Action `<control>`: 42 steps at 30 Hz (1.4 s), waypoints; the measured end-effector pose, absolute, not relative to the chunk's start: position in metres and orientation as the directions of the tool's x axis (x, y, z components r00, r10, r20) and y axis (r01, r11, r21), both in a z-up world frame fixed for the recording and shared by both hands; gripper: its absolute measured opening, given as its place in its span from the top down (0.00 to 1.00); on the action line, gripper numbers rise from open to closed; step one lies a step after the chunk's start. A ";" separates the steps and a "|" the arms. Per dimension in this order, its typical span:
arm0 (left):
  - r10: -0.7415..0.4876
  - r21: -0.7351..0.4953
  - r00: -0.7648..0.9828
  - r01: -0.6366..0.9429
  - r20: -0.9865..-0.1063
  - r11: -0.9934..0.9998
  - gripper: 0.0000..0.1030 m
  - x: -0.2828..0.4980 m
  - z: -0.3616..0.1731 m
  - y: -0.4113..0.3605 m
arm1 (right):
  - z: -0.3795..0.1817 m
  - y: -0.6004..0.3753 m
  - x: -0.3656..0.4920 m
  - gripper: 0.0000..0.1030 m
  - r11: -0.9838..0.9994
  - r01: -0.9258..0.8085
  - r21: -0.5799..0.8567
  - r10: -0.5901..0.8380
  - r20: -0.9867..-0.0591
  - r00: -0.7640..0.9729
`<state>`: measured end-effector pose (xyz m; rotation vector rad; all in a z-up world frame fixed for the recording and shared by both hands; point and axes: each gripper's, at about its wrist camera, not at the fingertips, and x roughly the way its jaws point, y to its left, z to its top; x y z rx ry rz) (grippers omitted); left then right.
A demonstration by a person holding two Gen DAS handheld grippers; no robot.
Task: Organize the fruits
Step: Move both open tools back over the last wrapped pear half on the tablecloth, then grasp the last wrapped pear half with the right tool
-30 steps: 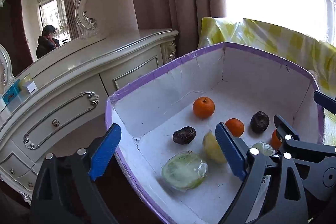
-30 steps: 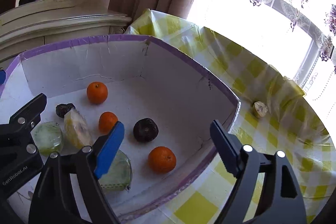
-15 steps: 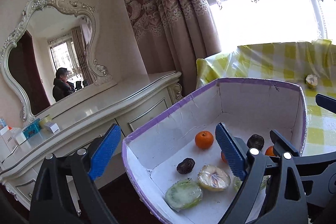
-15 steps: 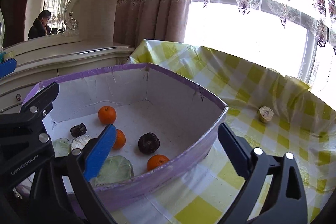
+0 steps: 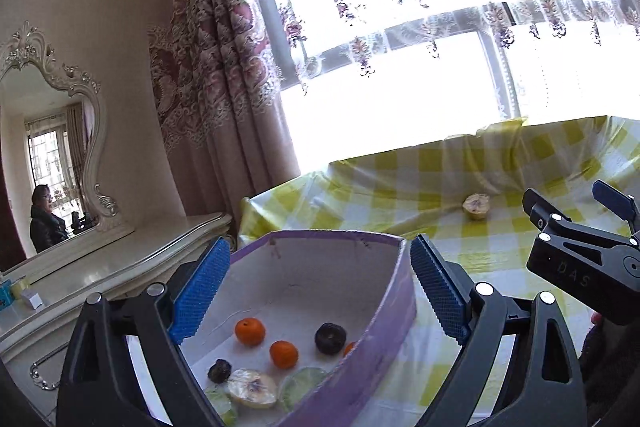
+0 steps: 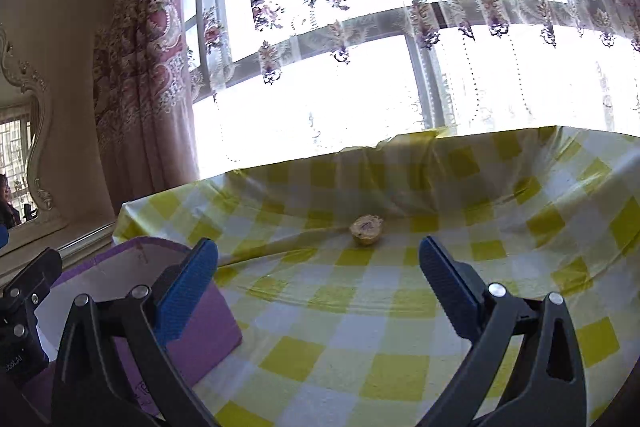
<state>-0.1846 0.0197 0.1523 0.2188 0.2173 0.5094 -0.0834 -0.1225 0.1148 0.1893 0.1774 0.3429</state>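
A halved yellow fruit [image 6: 366,229], cut face pale with a dark centre, lies alone on the yellow-checked tablecloth [image 6: 400,375], well apart from the purple-rimmed box [image 5: 394,291]. The right gripper [image 6: 318,289] has just been opening and stands wide, empty. The left gripper [image 5: 320,291] is spread, holding nothing.

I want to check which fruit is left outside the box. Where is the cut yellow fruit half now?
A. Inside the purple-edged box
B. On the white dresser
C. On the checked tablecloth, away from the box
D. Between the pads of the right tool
C: the cut yellow fruit half lies alone on the checked tablecloth, well beyond the purple-edged box and ahead of the open, empty right tool.
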 end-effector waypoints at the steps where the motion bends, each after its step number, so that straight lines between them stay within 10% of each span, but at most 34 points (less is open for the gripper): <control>1: 0.478 0.261 0.865 -0.432 -0.151 0.863 0.14 -0.177 0.152 0.009 | 0.114 -0.136 -0.080 0.02 0.935 -0.276 0.223 0.309 -0.127 0.943; 16: 0.303 0.204 0.911 -0.252 -0.279 0.946 0.14 -0.037 0.110 -0.048 | 0.090 -0.231 -0.044 0.02 0.960 0.071 0.270 -0.045 -0.103 0.994; 33: 0.111 -0.111 0.785 -0.223 -0.609 0.969 0.14 0.102 0.048 0.017 | 0.060 -0.175 0.154 0.02 0.987 -0.081 0.140 0.143 -0.532 0.834; 42: 0.012 -0.273 0.774 -0.238 -0.633 0.932 0.14 0.100 0.038 0.041 | 0.041 -0.106 0.230 0.02 0.963 -0.260 0.065 0.238 -0.654 0.718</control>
